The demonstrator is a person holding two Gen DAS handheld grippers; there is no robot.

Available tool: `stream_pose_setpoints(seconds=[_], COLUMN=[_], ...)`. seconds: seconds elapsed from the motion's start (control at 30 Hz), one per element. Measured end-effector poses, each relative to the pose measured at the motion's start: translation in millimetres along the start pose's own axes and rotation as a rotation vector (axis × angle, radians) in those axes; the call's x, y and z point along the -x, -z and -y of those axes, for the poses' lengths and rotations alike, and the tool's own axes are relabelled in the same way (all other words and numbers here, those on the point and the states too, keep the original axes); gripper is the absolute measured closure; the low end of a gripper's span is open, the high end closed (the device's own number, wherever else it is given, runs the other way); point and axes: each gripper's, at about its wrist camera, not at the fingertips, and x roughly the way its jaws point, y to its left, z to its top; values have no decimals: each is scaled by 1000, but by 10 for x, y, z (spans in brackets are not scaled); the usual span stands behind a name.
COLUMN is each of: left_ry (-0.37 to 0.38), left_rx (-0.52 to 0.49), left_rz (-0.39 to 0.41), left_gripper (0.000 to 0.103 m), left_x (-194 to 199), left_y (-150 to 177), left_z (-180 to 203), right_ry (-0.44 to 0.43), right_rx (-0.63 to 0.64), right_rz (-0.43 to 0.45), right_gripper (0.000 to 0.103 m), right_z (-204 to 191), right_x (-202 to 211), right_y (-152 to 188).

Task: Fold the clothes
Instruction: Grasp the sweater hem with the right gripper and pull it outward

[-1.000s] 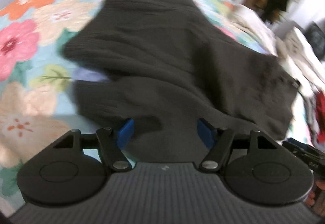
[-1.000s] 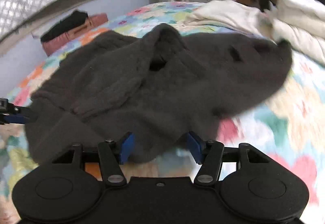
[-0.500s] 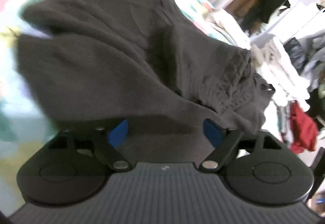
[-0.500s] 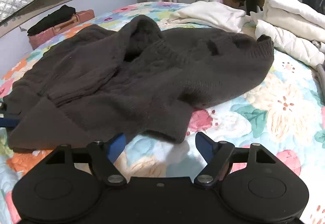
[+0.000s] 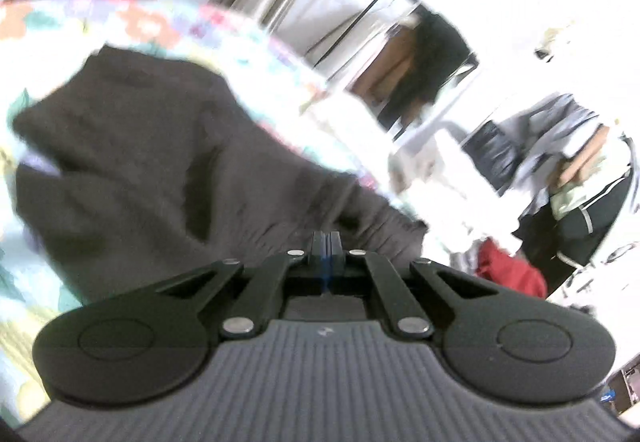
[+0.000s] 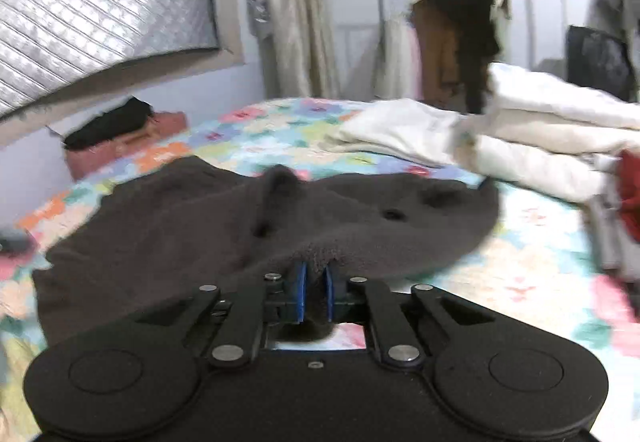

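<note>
Right wrist view: dark sweater (image 6: 180, 226) edge pinched between blue-padded jaws.
Its hem bunches up between the right gripper (image 6: 315, 292), clenched on the knit; the rest spreads over the floral bed (image 6: 532, 254). The left gripper (image 5: 326, 246) is fully clenched at the sweater's near edge; whether it grips fabric is unclear.

The right tool (image 6: 315, 292) had its blue pads (image 6: 300, 292) clamped on the near edge of a dark brown knitted sweater (image 6: 180, 234), lifting that edge into a ridge. The rest of the sweater lay spread across a bed with a floral quilt (image 6: 532, 262). Folded white bedding (image 6: 540, 125) sat stacked at the bed's far right, and clothes hung on a rack (image 6: 456, 21) behind.
</note>
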Motion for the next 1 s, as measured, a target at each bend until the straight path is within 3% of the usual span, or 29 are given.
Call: stream_pose_setpoints(seconds=[0.07, 0.2, 0.27, 0.3, 0.37, 0.43, 0.47, 0.5, 0.57, 0.67, 0.77, 0.8, 0.83, 0.9, 1.0], left_ry=[1, -148, -215, -245, -298, -332, -348, -365, -401, -441, -450, -451, -453, -459, -448], left_rx=[7, -8, -24, -23, -15, 0, -2, -7, -18, -14, 15, 22, 24, 11, -29], left_rz=[-54, -192, -216, -216, -214, -193, -179, -163, -134, -98, -97, -100, -102, -103, -98], left_gripper=[103, 103, 99, 97, 81, 69, 64, 60, 45, 38, 37, 37, 37, 37, 37], left_x=[-50, -382, -498, -529, -566, -568, -579, -599, -618, -668, -701, -717, -724, -715, -668], left_y=[90, 300, 326, 323, 308, 259, 229, 205, 164, 103, 85, 88, 97, 119, 107], left_z=[-19, -225, -312, -368, -485, -594, -631, -662, -741, -885, -1024, -1058, -1070, -1035, -890], right_ry=[80, 232, 147, 106, 27, -29, -39, -47, -42, 12, -6, -30, -30, -4, 63], right_rx=[8, 43, -17, -31, -53, -59, -48, -24, 49, 113, 82, 77, 104, 152, 131], right_rz=[-47, -155, -186, -186, -179, -174, -167, -154, -136, -232, -325, -338, -347, -327, -203], right_gripper=[103, 103, 102, 96, 84, 30, 19, 13, 12, 11, 16, 57, 87, 88, 88], right_z=[109, 245, 263, 226, 139, 36, -12, -72, -169, -234, -233, -222, -221, -202, -49], right_x=[49, -22, -74, -110, -184, -282, -359, -457, -687, -1224, -1581, -1632, -1613, -1484, -1000], right_y=[84, 374, 338, 275, 135, -20, -112, -207, -376, -563, -554, -522, -456, -346, -263])
